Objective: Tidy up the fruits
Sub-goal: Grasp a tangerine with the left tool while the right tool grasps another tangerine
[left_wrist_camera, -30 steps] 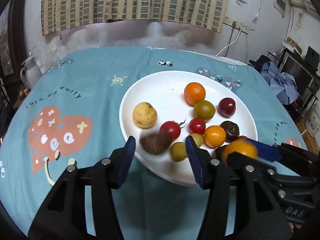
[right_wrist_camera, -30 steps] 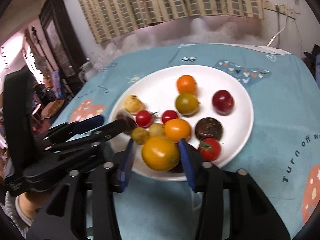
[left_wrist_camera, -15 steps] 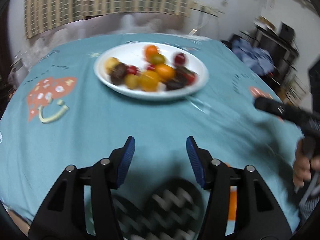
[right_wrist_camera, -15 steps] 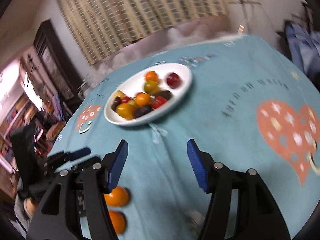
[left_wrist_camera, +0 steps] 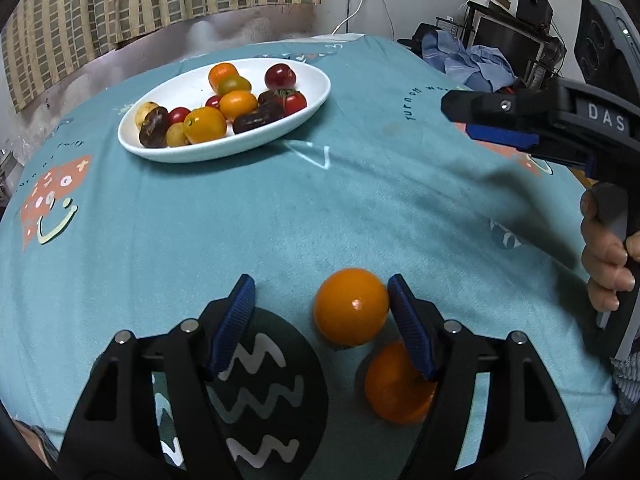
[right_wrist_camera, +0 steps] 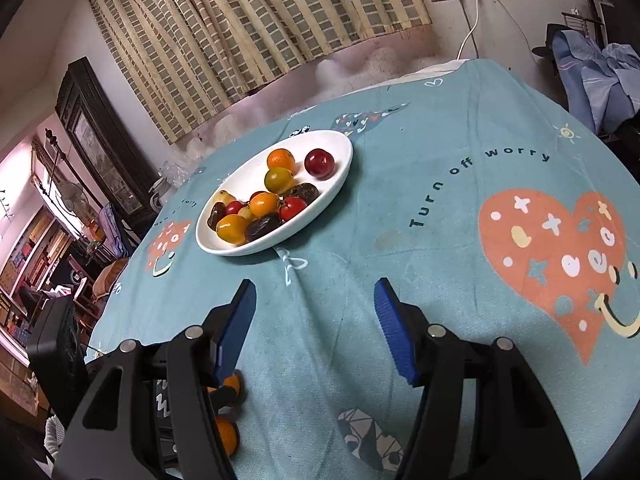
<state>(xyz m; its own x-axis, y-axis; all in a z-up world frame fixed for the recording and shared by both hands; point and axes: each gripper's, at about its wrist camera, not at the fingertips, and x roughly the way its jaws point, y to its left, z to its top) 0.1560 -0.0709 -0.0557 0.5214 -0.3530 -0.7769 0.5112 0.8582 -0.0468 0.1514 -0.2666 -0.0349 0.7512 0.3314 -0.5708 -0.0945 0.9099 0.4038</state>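
Observation:
A white oval plate [left_wrist_camera: 224,153] [right_wrist_camera: 256,246] at the far side of the teal tablecloth holds several small fruits: red, orange, yellow and dark ones. Near the table's front edge, my left gripper [left_wrist_camera: 320,314] points down with its jaws opening. An orange [left_wrist_camera: 350,306] lies between them close to the right pad, well apart from the left pad. A second orange [left_wrist_camera: 394,390] sits just behind, partly hidden by the right finger. My right gripper [right_wrist_camera: 316,320] [left_wrist_camera: 500,120] hovers open over bare cloth. Both oranges [right_wrist_camera: 230,390] peek out beside its left finger.
A hand [left_wrist_camera: 604,268] holds the right gripper's handle at the right edge. The cloth carries a dark round print [left_wrist_camera: 264,384] and a large orange heart [right_wrist_camera: 552,264]. Clothes and electronics [left_wrist_camera: 480,60] crowd the far right, and a dark cabinet [right_wrist_camera: 100,148] stands left.
Both grippers pulled back from the plate to the table's near side. The dark fruit and yellow-orange fruit once between their jaws lie on the plate. The left jaws widened around an orange.

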